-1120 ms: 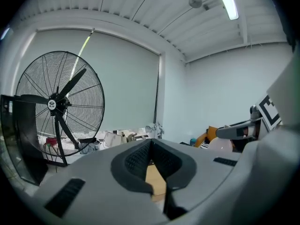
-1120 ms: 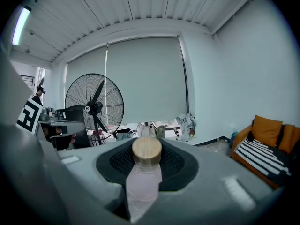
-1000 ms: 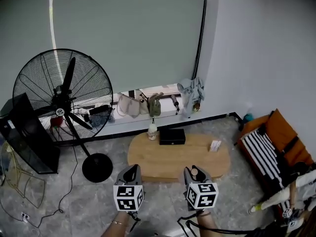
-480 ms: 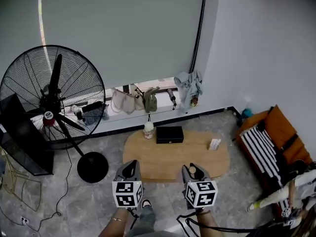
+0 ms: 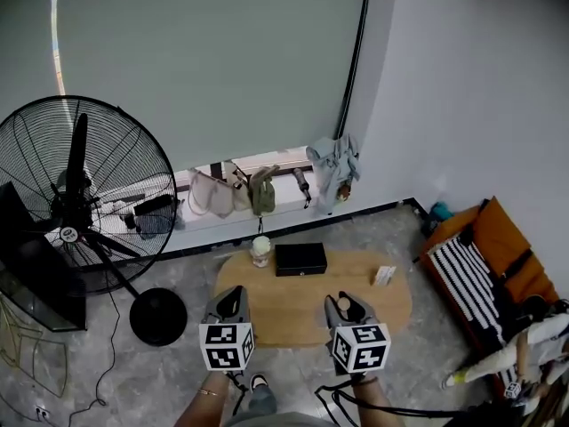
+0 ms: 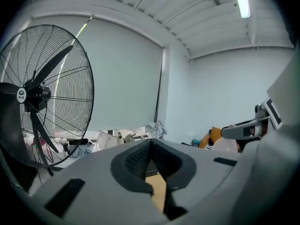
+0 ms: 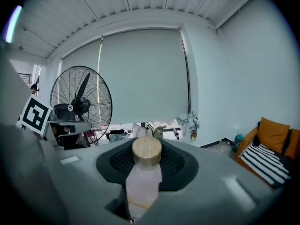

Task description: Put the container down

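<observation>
The right gripper [image 5: 348, 306] holds the container [image 7: 144, 179], a clear bottle with a wooden lid, and the left gripper [image 5: 233, 302] has its jaws pressed together on nothing. Both now hang further over the wooden worktop [image 5: 293, 299] than a second ago, so the bottle looks close to being set down. The round sticker on the fan [image 5: 84, 194] is too small to read.

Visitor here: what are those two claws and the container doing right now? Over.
Left gripper shut, empty. Right gripper shut on wooden-lidded container, not yet on table. Black box, jar at table's far edge, out of the way.
</observation>
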Motion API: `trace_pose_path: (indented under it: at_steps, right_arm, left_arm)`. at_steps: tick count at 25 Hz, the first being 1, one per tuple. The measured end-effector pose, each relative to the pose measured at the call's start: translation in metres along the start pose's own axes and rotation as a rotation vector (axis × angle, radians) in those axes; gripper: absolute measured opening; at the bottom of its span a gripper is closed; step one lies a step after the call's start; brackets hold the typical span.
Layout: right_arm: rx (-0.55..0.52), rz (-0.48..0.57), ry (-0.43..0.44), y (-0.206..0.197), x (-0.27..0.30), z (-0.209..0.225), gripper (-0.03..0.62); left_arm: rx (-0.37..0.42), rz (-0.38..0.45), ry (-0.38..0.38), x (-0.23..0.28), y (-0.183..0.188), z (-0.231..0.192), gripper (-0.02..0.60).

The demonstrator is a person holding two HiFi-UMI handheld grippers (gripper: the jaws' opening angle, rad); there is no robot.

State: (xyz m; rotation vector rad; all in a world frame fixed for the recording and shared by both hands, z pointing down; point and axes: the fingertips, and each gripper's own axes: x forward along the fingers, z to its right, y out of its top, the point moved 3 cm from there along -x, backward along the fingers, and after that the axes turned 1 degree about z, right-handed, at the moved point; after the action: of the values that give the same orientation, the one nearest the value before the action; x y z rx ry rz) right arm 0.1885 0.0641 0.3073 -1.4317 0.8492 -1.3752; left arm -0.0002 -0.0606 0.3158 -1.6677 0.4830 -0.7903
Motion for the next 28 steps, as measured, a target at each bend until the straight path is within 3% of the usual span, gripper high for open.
trace_pose_path:
  at_steps: [16,21,28]
  right_arm:
    - [0.012,0.002,0.001,0.036,0.113,0.015,0.124]
    - [0.014,-0.009,0.002,0.037,0.129,0.023,0.124]
    - [-0.026,-0.055,0.069,0.031,0.149,0.033,0.124]
  left_arm:
    - [-0.018,-0.029,0.013,0.104,0.018,-0.060,-0.003]
    - [-0.024,-0.056,0.014,0.120,0.014,-0.061,-0.003]
    - [-0.063,-0.080,0.059,0.133,0.003,-0.051,-0.003]
